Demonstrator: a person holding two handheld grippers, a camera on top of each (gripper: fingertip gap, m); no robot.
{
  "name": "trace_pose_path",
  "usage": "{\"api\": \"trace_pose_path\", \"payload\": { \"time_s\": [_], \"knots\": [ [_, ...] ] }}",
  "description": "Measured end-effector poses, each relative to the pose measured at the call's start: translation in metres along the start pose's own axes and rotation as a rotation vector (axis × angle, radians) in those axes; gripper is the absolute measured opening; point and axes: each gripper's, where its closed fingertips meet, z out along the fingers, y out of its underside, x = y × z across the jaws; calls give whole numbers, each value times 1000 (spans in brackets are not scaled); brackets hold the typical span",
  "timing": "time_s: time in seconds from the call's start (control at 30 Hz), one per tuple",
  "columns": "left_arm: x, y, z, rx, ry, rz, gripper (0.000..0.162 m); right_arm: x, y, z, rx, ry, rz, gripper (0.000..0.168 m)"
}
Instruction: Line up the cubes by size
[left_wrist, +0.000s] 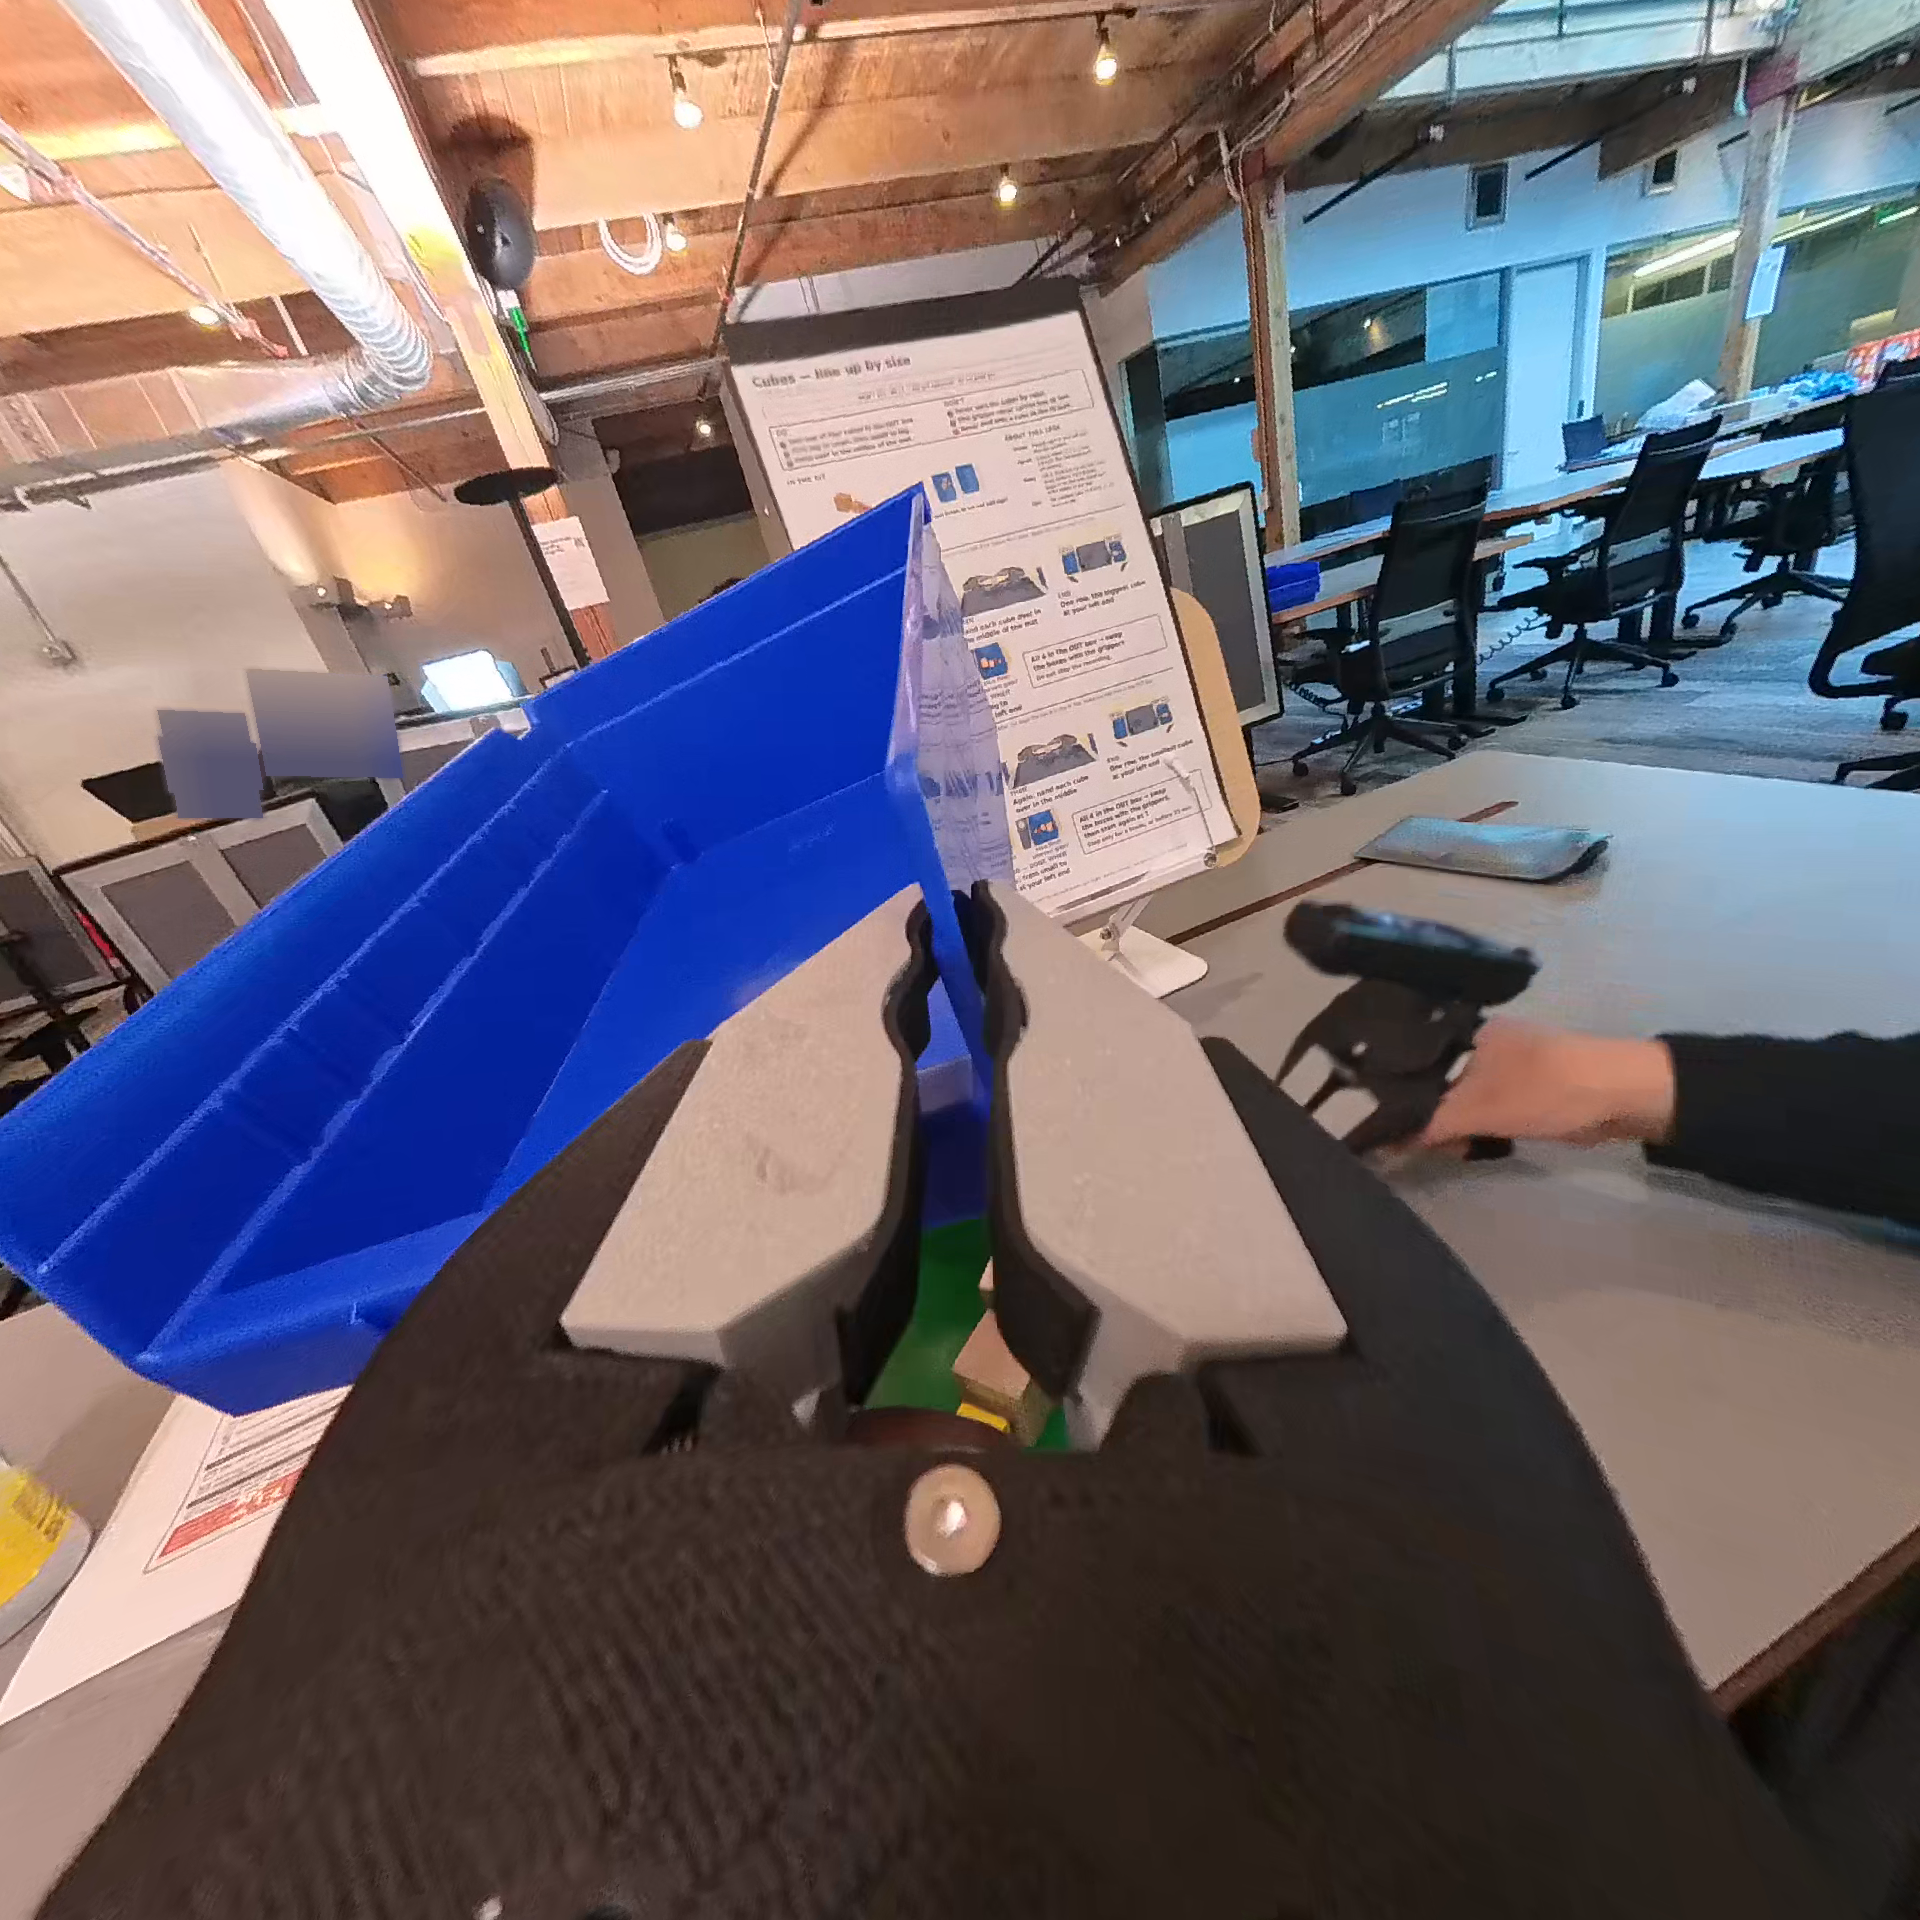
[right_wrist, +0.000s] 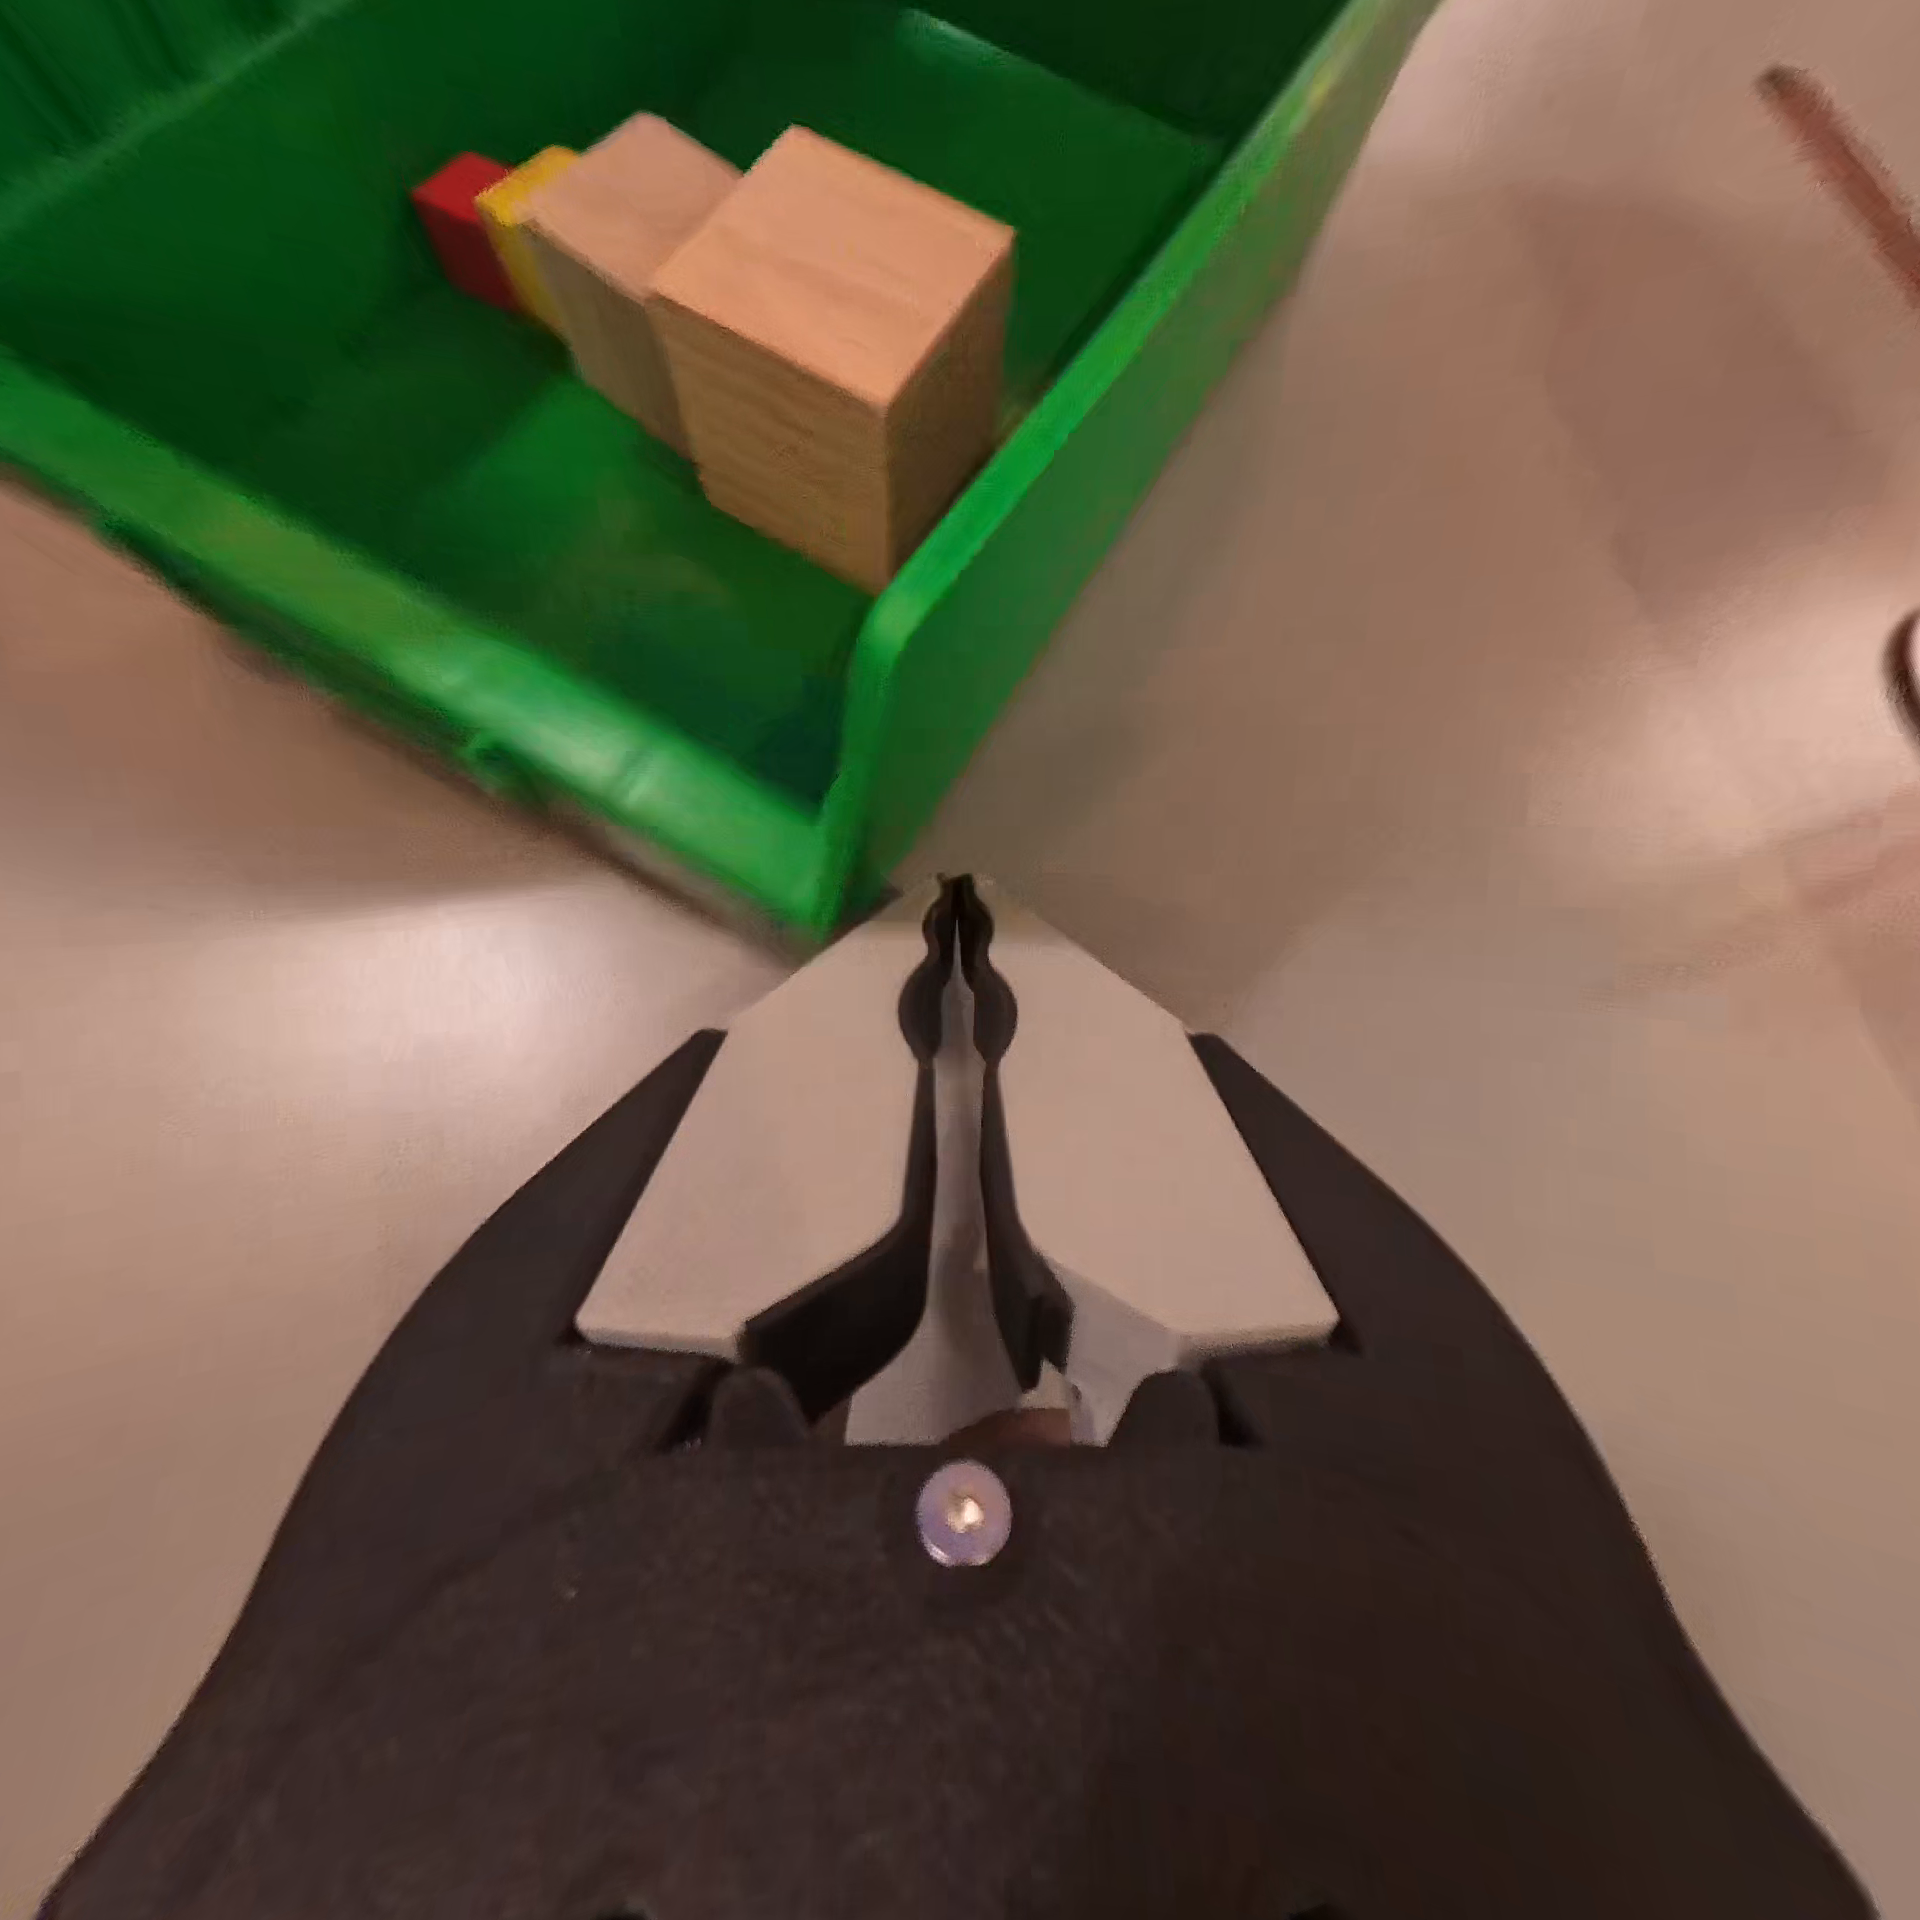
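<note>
My left gripper (left_wrist: 951, 914) is shut on the side wall of a blue bin (left_wrist: 468, 987) and holds it lifted and tilted; its inside looks empty. Below, between the fingers, a bit of the green bin (left_wrist: 935, 1299) and a wooden cube (left_wrist: 987, 1361) show. In the right wrist view the green bin (right_wrist: 904, 665) holds a touching row: a small red cube (right_wrist: 457, 223), a yellow cube (right_wrist: 520, 208), a mid-size wooden cube (right_wrist: 623, 229) and a large wooden cube (right_wrist: 821, 343) against its right wall. My right gripper (right_wrist: 956, 894) is shut and empty, tips just off the bin's near corner; it also shows in the left wrist view (left_wrist: 1392, 1039), held by a hand.
An instruction board on a stand (left_wrist: 997, 623) stands behind the blue bin. A dark flat pouch (left_wrist: 1486, 847) lies on the grey table (left_wrist: 1558, 1403) at the far right. A printed sheet (left_wrist: 239, 1486) and a yellow item (left_wrist: 31, 1538) lie at the left. Office chairs stand beyond.
</note>
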Motion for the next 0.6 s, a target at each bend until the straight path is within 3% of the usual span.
{"api": "trace_pose_path", "payload": {
  "time_s": [0.13,0.27,0.4,0.6],
  "knots": [
    [6,-2,9,-6,19,15,3,-47,-44,47,78,-135,39,0],
    [12,2,20,-12,33,-13,3,-45,-48,60,-5,-1,-37,0],
    [35,10,30,-12,77,-14,3,-42,-23,-12,20,13,-27,0],
    [118,28,60,-41,216,-17,3,-3,51,-189,103,221,68,0]
  ]
}}
